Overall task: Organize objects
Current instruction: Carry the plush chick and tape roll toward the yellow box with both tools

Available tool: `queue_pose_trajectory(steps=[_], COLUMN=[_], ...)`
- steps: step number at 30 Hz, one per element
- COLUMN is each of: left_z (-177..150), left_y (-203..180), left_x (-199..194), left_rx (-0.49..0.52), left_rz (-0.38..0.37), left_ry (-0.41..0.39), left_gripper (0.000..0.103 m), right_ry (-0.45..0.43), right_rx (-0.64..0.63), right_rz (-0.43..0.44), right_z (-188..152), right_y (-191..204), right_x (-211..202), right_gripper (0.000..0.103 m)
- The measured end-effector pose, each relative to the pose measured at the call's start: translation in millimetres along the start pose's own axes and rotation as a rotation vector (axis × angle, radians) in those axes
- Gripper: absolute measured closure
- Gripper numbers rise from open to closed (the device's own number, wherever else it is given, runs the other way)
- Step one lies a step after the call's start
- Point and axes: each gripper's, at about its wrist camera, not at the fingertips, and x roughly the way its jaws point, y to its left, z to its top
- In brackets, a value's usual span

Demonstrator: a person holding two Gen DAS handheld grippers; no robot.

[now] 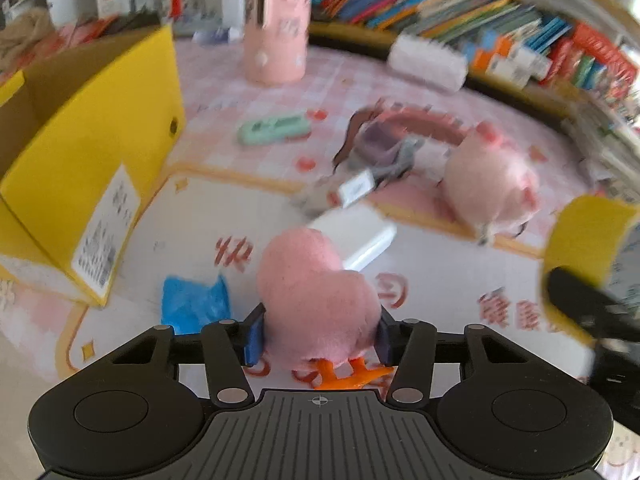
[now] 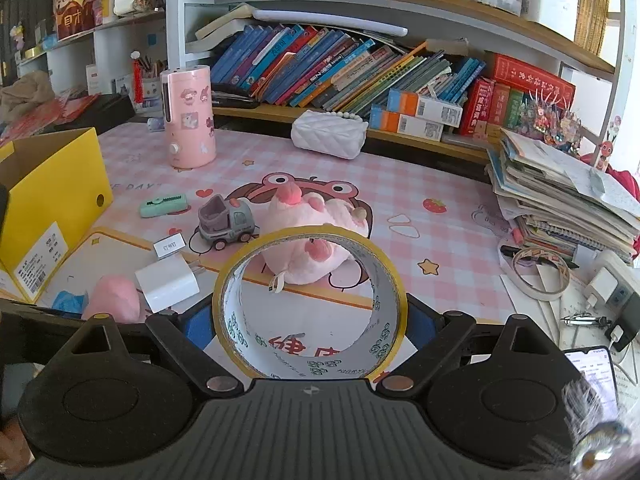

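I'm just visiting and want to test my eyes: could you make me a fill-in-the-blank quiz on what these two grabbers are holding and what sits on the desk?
1. The left gripper is shut on a fluffy ____ toy with orange feet.
2. The right gripper holds a roll of ____.
3. The open box at the left of the desk is coloured ____.
4. The small grey toy beside the big pink plush is a ____.

Missing words: pink; tape; yellow; truck

Open mat lies between the pink canister and the white quilted pouch. The yellow box walls off the left side. The toy truck, pink plush and white charger crowd the centre. A paper stack blocks the right.
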Motion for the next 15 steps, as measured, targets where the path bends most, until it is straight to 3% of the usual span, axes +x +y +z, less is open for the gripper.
queue_pose_trajectory(steps=[6,15], left_z=[1,-5], left_y=[3,42], left_x=[-39,-59], left_rx=[0.044,0.012], left_rz=[-0.080,-0.086], left_ry=[-0.161,-0.179], left_gripper=[0.053,0.053], right_ry=[0.020,0.015], right_rx=[0.056,0.045], right_rz=[-0.017,-0.003], right_z=[3,1], right_y=[2,35], right_x=[6,-8], right_gripper=[0.012,0.012])
